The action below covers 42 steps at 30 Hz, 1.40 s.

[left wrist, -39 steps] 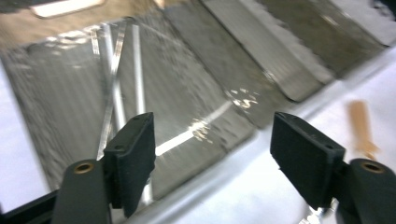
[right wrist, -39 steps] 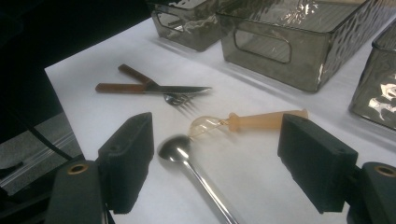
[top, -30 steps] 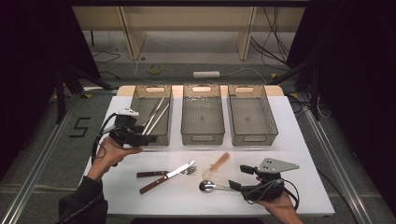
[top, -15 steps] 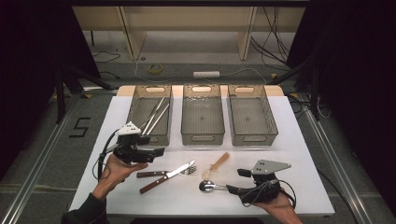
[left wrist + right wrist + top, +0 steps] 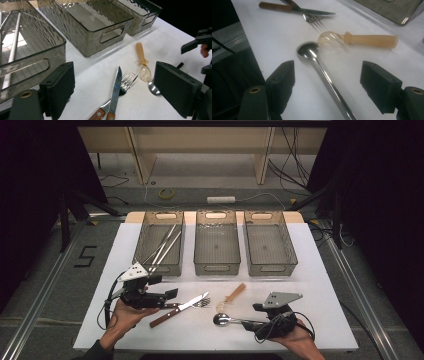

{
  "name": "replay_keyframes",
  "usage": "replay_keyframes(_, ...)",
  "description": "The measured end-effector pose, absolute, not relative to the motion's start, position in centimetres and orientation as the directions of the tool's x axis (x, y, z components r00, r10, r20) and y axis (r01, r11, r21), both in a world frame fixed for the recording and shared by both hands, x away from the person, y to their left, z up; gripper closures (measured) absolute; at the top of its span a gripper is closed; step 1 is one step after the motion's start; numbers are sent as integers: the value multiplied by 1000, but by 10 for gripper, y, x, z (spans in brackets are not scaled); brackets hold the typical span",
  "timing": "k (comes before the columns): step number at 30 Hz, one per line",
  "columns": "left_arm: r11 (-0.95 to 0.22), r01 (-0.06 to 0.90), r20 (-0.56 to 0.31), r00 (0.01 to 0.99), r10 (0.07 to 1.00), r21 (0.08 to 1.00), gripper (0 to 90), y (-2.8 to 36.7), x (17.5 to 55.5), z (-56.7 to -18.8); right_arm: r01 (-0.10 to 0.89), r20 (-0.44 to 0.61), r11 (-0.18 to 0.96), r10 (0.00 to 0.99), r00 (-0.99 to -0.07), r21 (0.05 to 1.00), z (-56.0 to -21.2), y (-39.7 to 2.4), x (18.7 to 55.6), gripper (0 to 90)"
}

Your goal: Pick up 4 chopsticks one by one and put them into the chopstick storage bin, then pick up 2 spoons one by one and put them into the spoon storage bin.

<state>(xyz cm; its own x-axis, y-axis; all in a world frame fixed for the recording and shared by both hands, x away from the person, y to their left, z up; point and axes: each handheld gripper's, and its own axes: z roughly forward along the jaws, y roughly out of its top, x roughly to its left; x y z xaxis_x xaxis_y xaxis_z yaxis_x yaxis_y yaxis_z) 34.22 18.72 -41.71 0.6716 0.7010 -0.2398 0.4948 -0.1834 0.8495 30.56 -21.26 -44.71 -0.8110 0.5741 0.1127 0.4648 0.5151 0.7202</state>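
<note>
Two grippers low over the white counter [image 5: 320, 285], both w/ fingers spread wide, nothing held. Left gripper [image 5: 170, 296] sits near-left, just this side of the left bin [image 5: 142, 240] w/ long metal rods in it; its fingers [image 5: 58, 87] have just been opening, nothing pinched. In the left gripper view the knife [image 5: 115, 90] and fork [image 5: 126, 82] w/ wooden handles lie on the counter betw. the fingers, untouched, knife blade crossing the fork. Right gripper [image 5: 257, 316] near-right; metal spoon [image 5: 322, 72] lies betw. its fingers [image 5: 280, 82], handle running toward the camera, bowl pointing away, no contact w/ either pad. Just beyond the bowl, clear spoon w/ tan handle [image 5: 362, 40], its bowl about touching the metal one.
</note>
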Motion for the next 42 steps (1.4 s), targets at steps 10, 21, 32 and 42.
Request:
replay_keyframes(10,-180,476,-222,669,709,861,163,188,332,-421,444,47,615,552,-832,652,-451,-204,313,340)
replay_keyframes(21,-212,458,-187,681,708,863,159,183,325,-422,424,9,705,510,-860,569,-457,-195,324,461)
replay_keyframes(32,-229,450,-172,689,705,863,158,180,324,-424,392,-13,770,460,-888,503,-461,-187,330,561)
replay_keyframes(42,-236,443,-160,689,707,865,158,181,325,-424,381,-5,800,432,-902,463,-463,-182,332,659)
